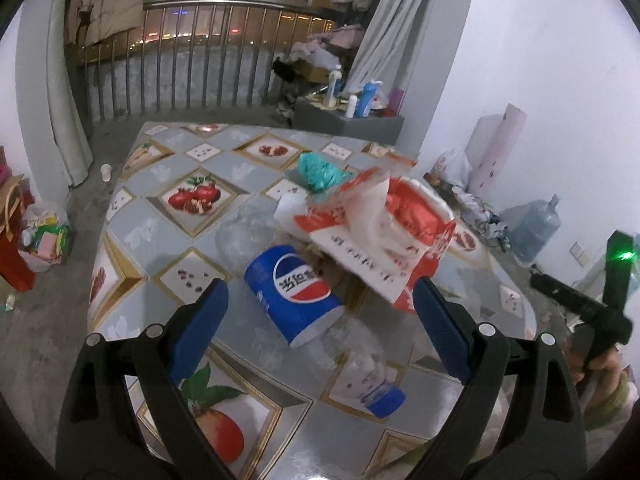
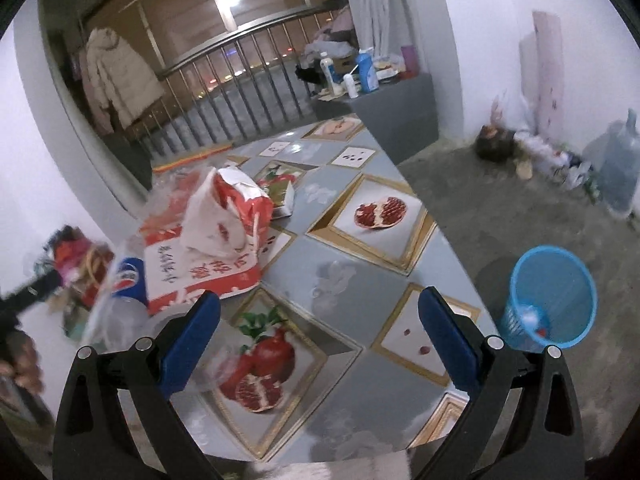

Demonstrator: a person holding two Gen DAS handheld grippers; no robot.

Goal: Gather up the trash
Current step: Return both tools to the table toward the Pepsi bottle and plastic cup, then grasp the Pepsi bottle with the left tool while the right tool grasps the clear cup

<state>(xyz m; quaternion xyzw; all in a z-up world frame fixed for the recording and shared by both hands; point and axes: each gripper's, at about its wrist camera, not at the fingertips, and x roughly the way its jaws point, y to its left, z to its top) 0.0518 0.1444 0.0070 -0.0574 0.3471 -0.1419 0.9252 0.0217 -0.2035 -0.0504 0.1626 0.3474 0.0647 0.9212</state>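
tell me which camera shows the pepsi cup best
The left wrist view: the Pepsi cup lies on its side between the open fingers, logo fully readable. The right wrist view catches only a blurred sliver at its left edge.

Both grippers look the same: black plastic frames with silver screws. Blue padded fingers on each, pretty chunky.

White walls, grey concrete floor, pale curtains flanking a railed balcony window.
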